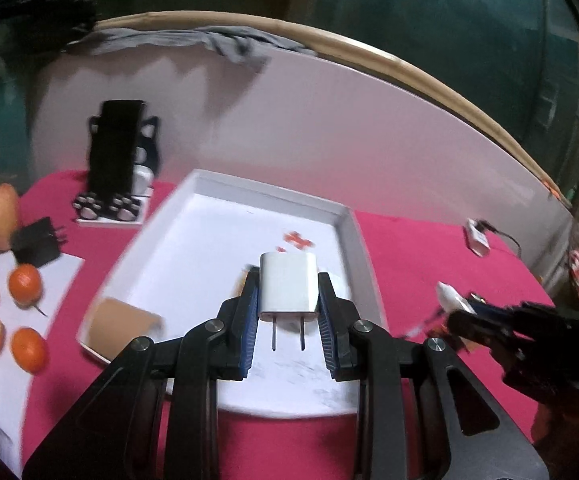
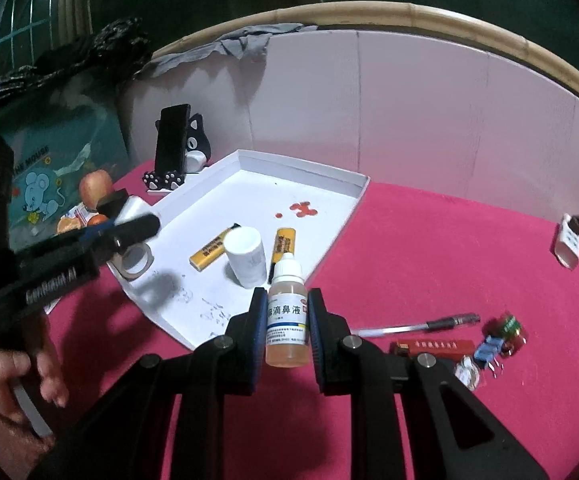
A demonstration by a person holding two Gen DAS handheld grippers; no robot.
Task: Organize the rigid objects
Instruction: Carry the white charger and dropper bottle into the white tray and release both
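Clearly the left gripper (image 1: 288,296) is pinching a white wall charger (image 1: 288,286) between its blue ribbed pads, jaws only narrowly apart, the smooth rounded plastic block held with its two metal prongs pointing back toward the camera, above the near part of a shallow white tray (image 1: 353,240). The right gripper (image 2: 288,322) is pressed onto a small dropper bottle (image 2: 286,316): translucent plastic, amber liquid inside, white screw cap, upright, hanging over the pink cloth (image 2: 429,256) just beside the tray's (image 2: 363,188) near edge. Its white and blue label carries Chinese characters reading 滴鼻液; the finer print below is too small to make out. Inside the tray lie two yellow lighters (image 2: 209,254) with black writing I cannot read, a white cylindrical cup (image 2: 245,258) standing between them, a roll of tape (image 2: 135,262) and some red marks (image 2: 303,209). On the cloth to the right rest a clear ballpoint pen (image 2: 417,325), a flat red box (image 2: 433,347) with gold lettering, and small blue and red components (image 2: 505,338). At the back a black phone (image 2: 172,138) leans in a cat-shaped stand (image 2: 197,148) with paw feet.
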